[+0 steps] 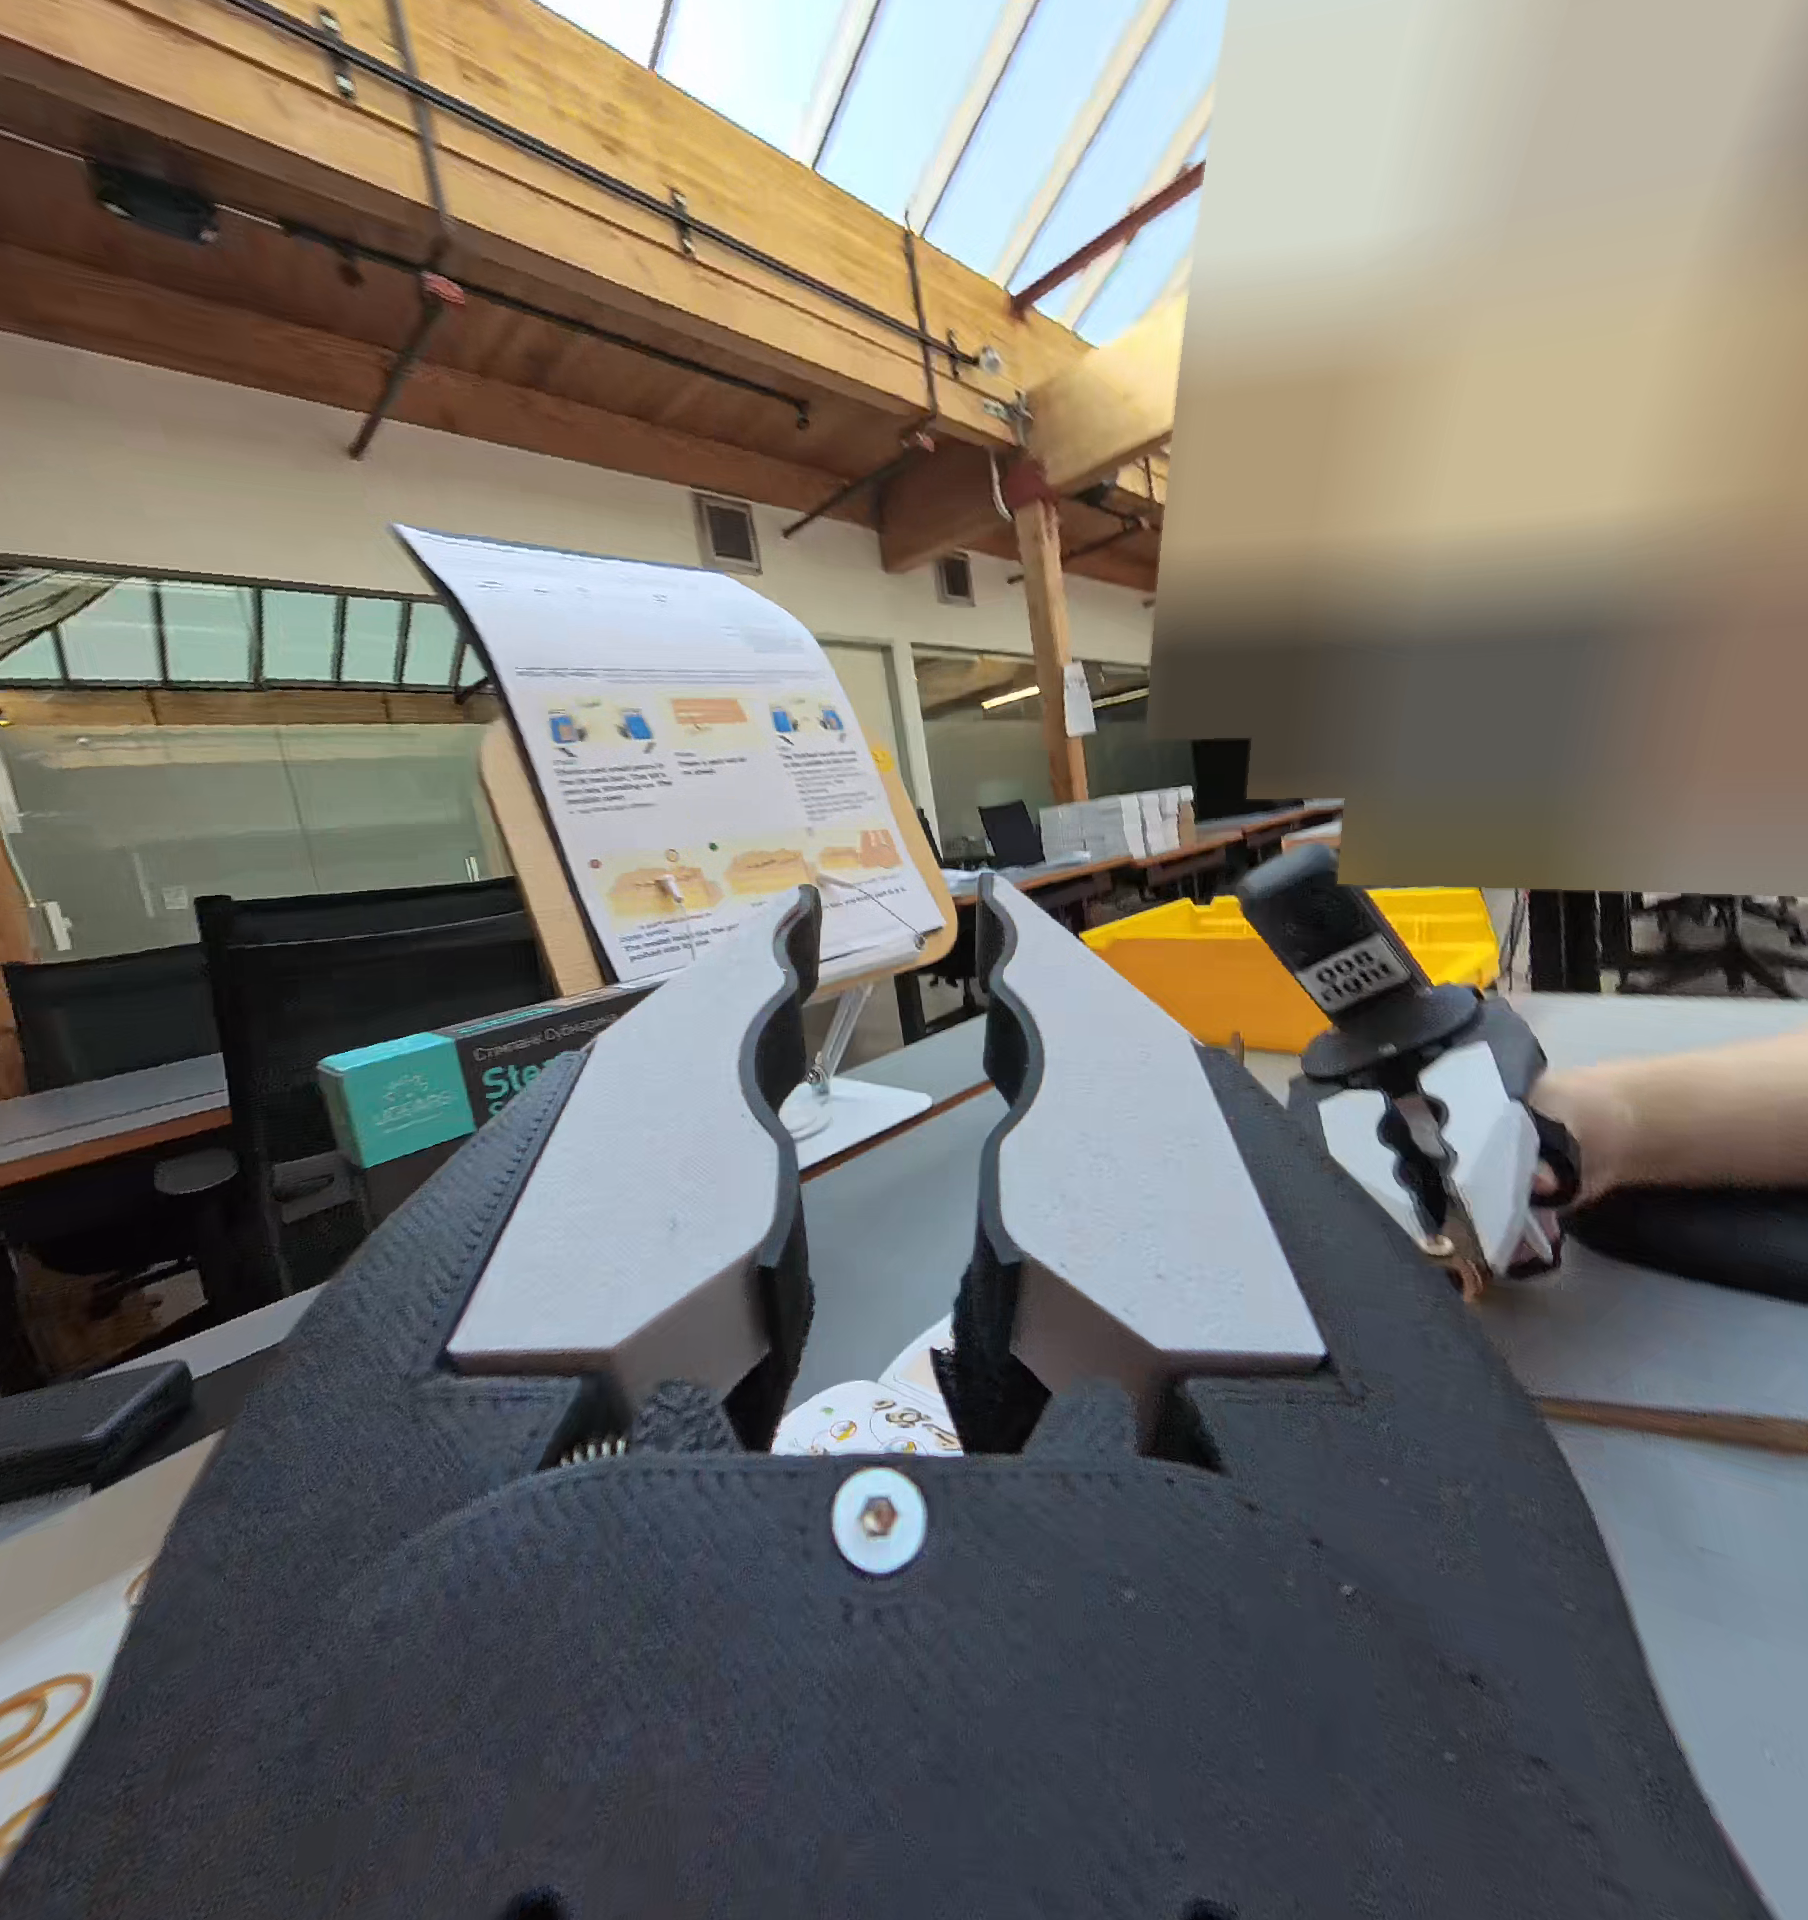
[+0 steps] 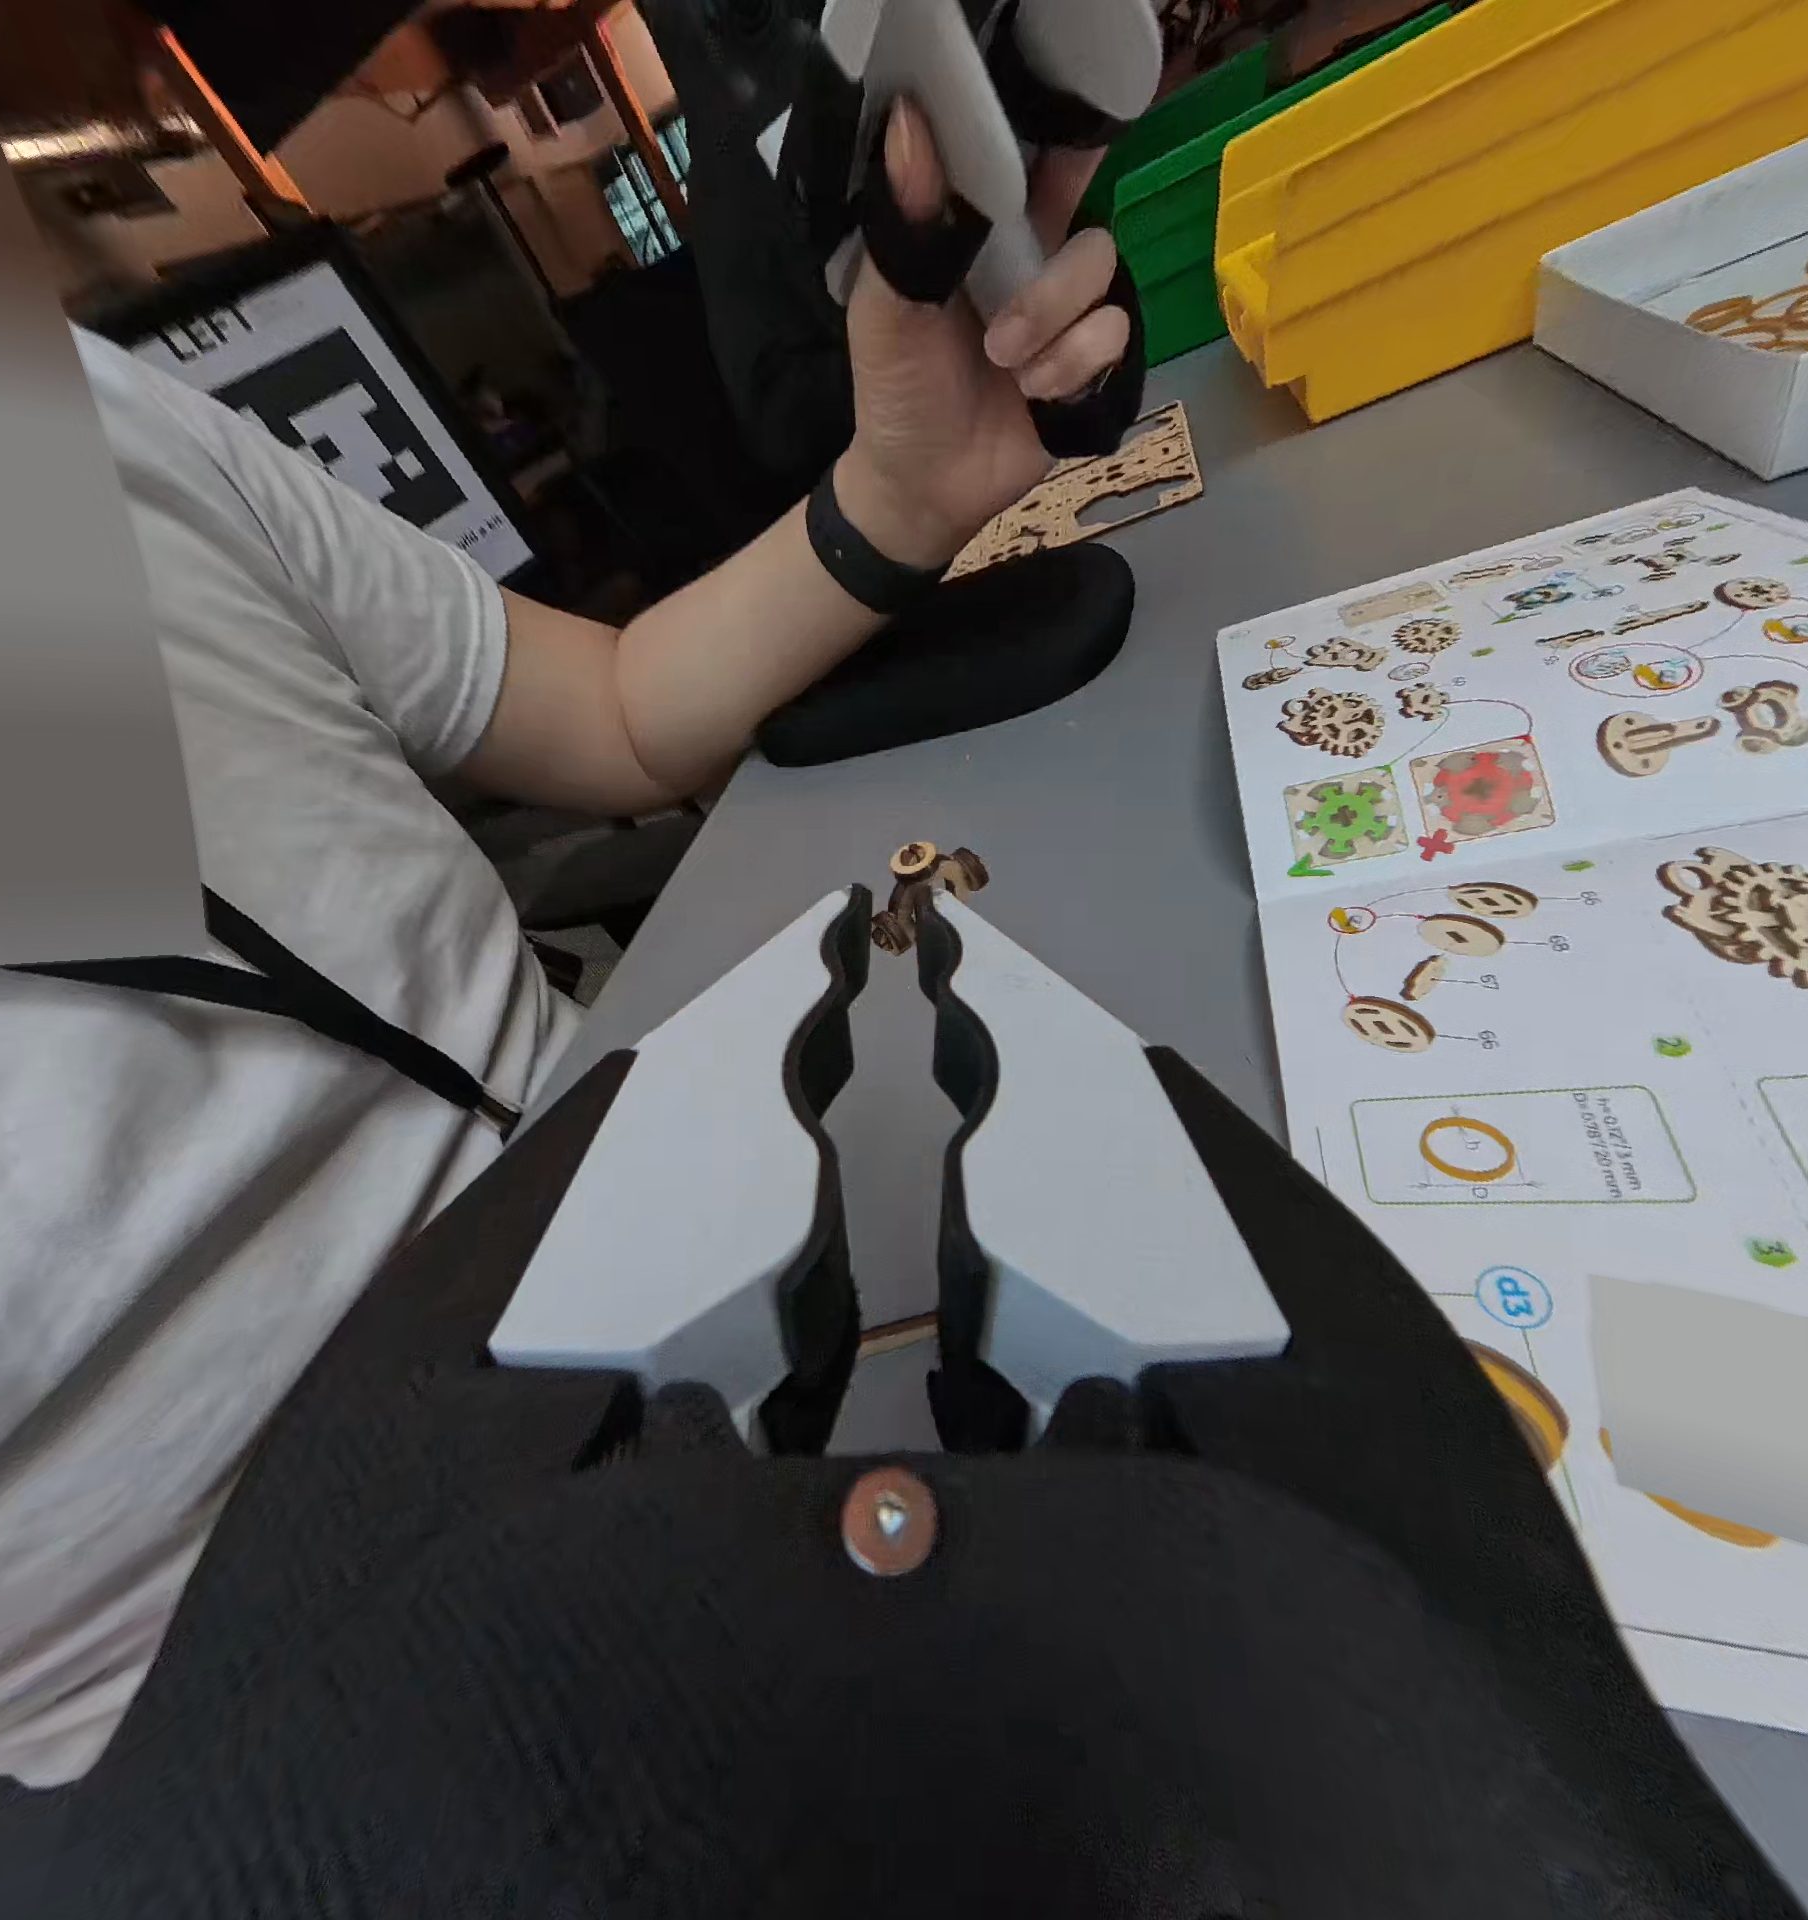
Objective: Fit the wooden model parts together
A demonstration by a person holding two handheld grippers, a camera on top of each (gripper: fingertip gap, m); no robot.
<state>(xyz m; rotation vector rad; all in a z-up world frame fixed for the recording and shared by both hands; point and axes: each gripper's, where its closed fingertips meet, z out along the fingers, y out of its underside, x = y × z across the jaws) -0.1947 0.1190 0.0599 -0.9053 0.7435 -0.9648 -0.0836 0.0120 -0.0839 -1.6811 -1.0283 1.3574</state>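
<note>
- Right wrist view: a small wooden part, several tiny discs joined on short stems, sits at the very tips of the right gripper, above the grey bench.
- Its fingers are drawn to a narrow gap, the tips pinching the part's lower stem.
- Left wrist view: the left gripper is raised and tilted toward the ceiling, fingers moderately apart and holding nothing.
- Far right in that view, the right gripper points down at the bench; the part at its tip is too small to make out.
- An open manual lies right of the part; a wooden sheet is partly hidden behind the person's left hand.
</note>
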